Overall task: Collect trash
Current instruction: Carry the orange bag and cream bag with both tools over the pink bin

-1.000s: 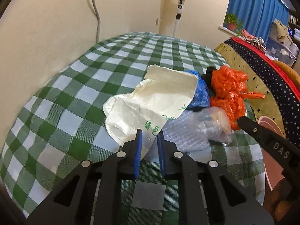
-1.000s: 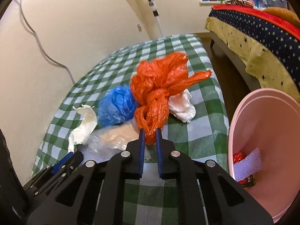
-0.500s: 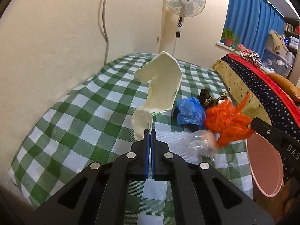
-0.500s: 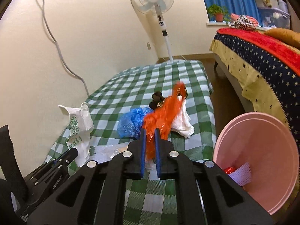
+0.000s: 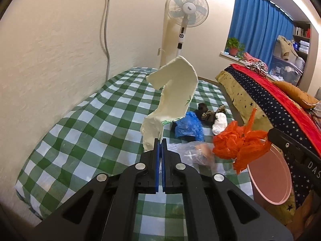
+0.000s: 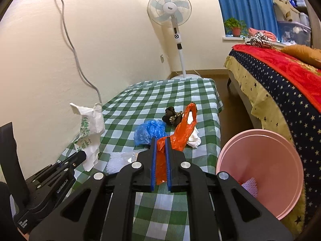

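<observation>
My left gripper (image 5: 160, 140) is shut on a cream plastic bag (image 5: 172, 92) with green print and holds it up above the green checked table (image 5: 84, 124). The bag also shows in the right wrist view (image 6: 88, 134). My right gripper (image 6: 160, 140) is shut on an orange plastic bag (image 6: 181, 128), lifted off the table, also in the left wrist view (image 5: 239, 144). A pink bin (image 6: 260, 166) stands to the right of the table with some trash inside.
On the table lie a blue bag (image 6: 149, 130), a white crumpled piece (image 6: 193, 138), a dark patterned bundle (image 6: 173, 116) and clear bubble wrap (image 5: 192, 152). A fan (image 6: 170, 12) stands behind. A bed (image 6: 280, 76) is at right. The wall runs along the left.
Both grippers have risen and pulled back, lifting the cream bag and the orange bag off the table. The pile on the table now looks farther away.
</observation>
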Available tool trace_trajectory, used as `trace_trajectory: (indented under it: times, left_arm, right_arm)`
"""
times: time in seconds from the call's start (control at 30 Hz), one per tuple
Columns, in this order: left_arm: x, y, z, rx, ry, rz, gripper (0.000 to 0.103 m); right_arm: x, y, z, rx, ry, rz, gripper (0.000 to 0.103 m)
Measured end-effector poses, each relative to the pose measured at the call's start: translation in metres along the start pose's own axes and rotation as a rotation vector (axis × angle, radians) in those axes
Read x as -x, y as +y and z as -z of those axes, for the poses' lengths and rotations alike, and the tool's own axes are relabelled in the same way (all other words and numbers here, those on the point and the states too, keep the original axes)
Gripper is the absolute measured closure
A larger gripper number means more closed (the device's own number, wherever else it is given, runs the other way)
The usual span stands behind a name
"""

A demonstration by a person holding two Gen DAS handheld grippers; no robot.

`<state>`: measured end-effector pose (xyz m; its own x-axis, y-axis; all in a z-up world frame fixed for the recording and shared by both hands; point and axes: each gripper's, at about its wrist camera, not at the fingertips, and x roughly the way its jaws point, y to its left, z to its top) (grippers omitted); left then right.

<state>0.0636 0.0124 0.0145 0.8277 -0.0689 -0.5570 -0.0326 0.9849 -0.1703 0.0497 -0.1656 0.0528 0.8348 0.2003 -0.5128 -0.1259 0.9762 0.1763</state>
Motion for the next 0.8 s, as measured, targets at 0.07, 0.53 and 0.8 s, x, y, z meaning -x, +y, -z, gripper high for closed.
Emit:
trace_trajectory:
  times: [0.07,0.53,0.8]
  left_arm:
    - [0.004,-0.002,0.0,-0.003,-0.003,0.01,0.102]
    - [0.019,-0.019,0.001,-0.024,-0.016,0.064,0.102]
    - [0.019,-0.028,0.002,-0.035,-0.02,0.094,0.102]
  right_arm:
    - [0.004,0.0,0.0,0.004,-0.007,0.002,0.095]
    - [0.036,-0.013,-0.004,-0.009,-0.058,0.033,0.095]
    - [0.048,-0.018,-0.006,-0.017,-0.074,0.051,0.095]
